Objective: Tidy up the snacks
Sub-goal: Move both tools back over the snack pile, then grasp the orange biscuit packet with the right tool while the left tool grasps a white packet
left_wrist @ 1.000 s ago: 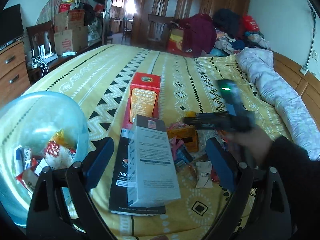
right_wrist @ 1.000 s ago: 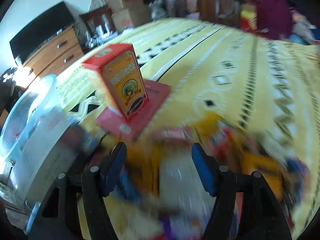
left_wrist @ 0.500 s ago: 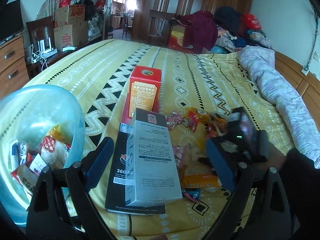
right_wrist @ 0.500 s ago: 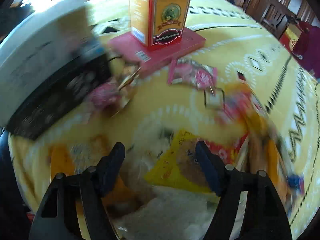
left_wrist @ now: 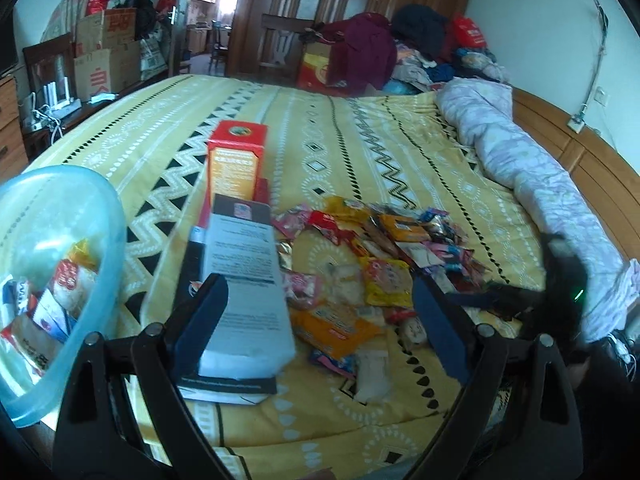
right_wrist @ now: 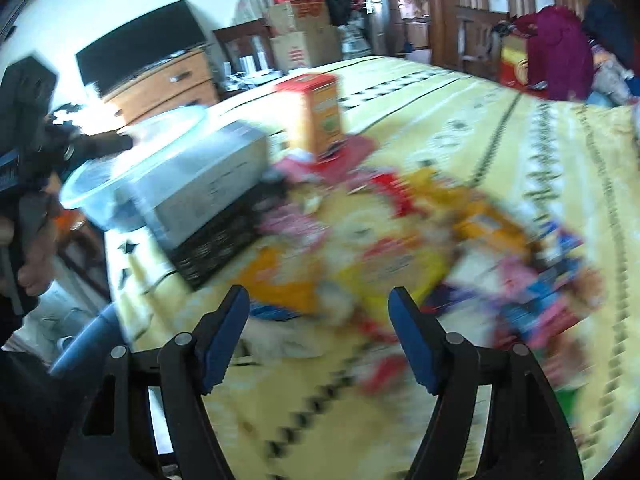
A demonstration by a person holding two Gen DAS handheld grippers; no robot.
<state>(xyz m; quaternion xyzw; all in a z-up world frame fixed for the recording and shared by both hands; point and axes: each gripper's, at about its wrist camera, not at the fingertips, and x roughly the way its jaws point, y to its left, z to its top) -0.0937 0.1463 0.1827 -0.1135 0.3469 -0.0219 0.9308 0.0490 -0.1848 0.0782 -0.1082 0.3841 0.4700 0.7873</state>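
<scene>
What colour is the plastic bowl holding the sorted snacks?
The bowl is translucent light blue, seen best in the left wrist view.

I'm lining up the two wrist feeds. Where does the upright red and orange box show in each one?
Left wrist: the red and orange box stands upper left of centre, behind the grey carton.
Right wrist: it stands upper centre, blurred, beyond the snack pile.
Shared landmark: the blue plastic bowl, at left in both views.
</scene>
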